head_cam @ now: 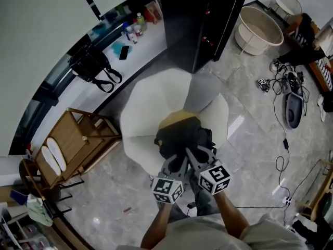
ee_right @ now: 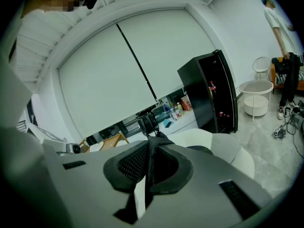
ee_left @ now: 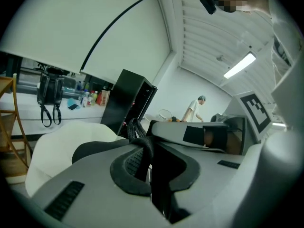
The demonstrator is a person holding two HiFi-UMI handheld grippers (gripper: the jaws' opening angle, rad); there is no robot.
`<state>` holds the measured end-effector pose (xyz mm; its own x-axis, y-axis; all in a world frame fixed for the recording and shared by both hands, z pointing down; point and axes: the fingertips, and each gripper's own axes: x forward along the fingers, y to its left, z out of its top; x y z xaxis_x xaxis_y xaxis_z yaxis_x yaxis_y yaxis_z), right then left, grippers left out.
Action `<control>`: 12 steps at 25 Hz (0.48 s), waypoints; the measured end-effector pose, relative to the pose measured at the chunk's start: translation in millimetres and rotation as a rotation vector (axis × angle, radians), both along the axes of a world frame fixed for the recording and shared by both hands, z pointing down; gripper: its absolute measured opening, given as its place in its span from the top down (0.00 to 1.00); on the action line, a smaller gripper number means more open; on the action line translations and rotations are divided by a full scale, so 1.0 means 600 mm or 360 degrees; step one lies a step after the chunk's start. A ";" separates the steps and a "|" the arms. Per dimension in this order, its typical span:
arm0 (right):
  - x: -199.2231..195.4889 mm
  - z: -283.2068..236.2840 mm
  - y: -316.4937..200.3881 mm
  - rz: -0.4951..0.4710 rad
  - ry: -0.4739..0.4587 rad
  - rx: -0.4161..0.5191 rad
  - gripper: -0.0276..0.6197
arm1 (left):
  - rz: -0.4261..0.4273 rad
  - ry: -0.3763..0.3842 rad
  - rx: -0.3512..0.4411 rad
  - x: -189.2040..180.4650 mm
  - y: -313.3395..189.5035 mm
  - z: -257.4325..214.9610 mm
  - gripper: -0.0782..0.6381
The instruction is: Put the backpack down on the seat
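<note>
A black backpack [head_cam: 182, 135] with a tan patch at its far side lies low over the seat of a white round armchair [head_cam: 151, 103]. Whether it rests on the cushion I cannot tell. Both grippers meet at its near edge. My left gripper [head_cam: 176, 159] is shut on a black strap [ee_left: 141, 136] of the backpack, and the bag's dark body [ee_left: 92, 149] shows beyond the jaws, in front of the armchair [ee_left: 52, 146]. My right gripper [head_cam: 195, 154] is shut on another black strap [ee_right: 152, 144], with the armchair [ee_right: 223, 146] behind it.
A tall black cabinet [head_cam: 208, 14] stands behind the armchair. A wooden rack [head_cam: 78, 139] sits to its left and a black bag [head_cam: 91, 64] lies on the window ledge. A white round basket table [head_cam: 258, 30] and floor cables [head_cam: 283, 139] are at the right. A person [ee_left: 194, 109] stands far off.
</note>
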<state>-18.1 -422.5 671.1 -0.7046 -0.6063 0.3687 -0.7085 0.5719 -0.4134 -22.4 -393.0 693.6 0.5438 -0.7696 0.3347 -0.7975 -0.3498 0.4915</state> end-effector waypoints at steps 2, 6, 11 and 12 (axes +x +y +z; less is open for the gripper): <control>0.000 0.013 -0.017 -0.0006 0.0002 -0.0009 0.89 | -0.0014 0.0008 -0.0005 -0.001 -0.018 0.013 0.82; 0.002 0.042 -0.062 0.0009 0.0005 -0.0029 0.89 | -0.0004 -0.0001 0.0003 0.001 -0.064 0.041 0.82; -0.002 0.087 -0.121 0.0063 0.0001 -0.0062 0.89 | 0.0018 -0.0025 0.0007 -0.006 -0.126 0.085 0.82; -0.004 0.096 -0.131 0.0071 -0.0001 -0.0070 0.89 | 0.0017 -0.0026 0.0005 -0.008 -0.136 0.094 0.82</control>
